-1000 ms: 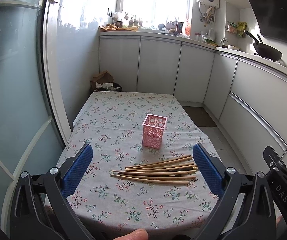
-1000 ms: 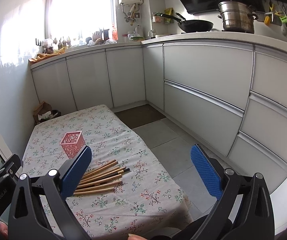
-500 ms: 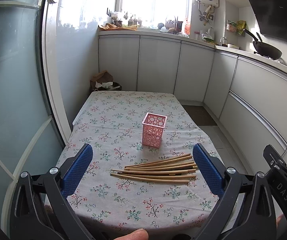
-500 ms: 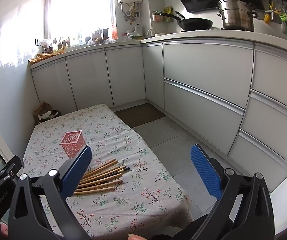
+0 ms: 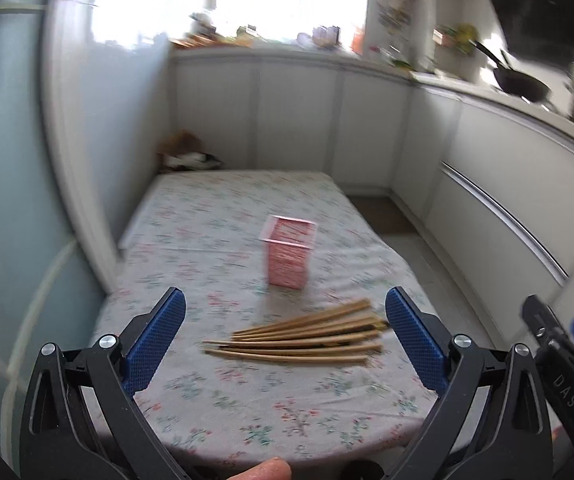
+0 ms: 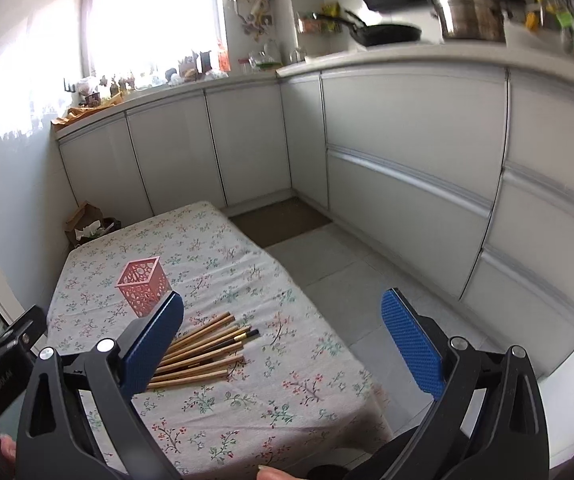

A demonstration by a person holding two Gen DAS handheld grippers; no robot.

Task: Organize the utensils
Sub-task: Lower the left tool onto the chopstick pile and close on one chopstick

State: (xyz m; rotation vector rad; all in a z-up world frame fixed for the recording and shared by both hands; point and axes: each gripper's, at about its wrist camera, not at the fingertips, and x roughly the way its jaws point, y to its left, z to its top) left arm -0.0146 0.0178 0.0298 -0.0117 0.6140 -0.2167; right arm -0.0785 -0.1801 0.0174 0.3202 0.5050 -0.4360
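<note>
A loose bundle of several wooden chopsticks (image 5: 303,338) lies flat on the floral tablecloth (image 5: 227,216), near the front edge. It also shows in the right wrist view (image 6: 203,350). A pink perforated holder (image 5: 289,254) stands upright just behind the chopsticks, also seen in the right wrist view (image 6: 143,286). My left gripper (image 5: 285,346) is open and empty, above the table's near edge with the chopsticks between its blue pads. My right gripper (image 6: 281,350) is open and empty, to the right of the chopsticks, over the table's right part.
White cabinets (image 6: 407,160) run along the right and the back. A glass door (image 5: 15,160) borders the table's left side. A paper bag (image 6: 87,224) sits on the floor behind the table. Grey floor (image 6: 351,276) lies right of the table.
Both grippers have moved forward and lower toward the table; the chopsticks and holder look larger and nearer. The left wrist view is motion-blurred. Nothing on the table has moved.
</note>
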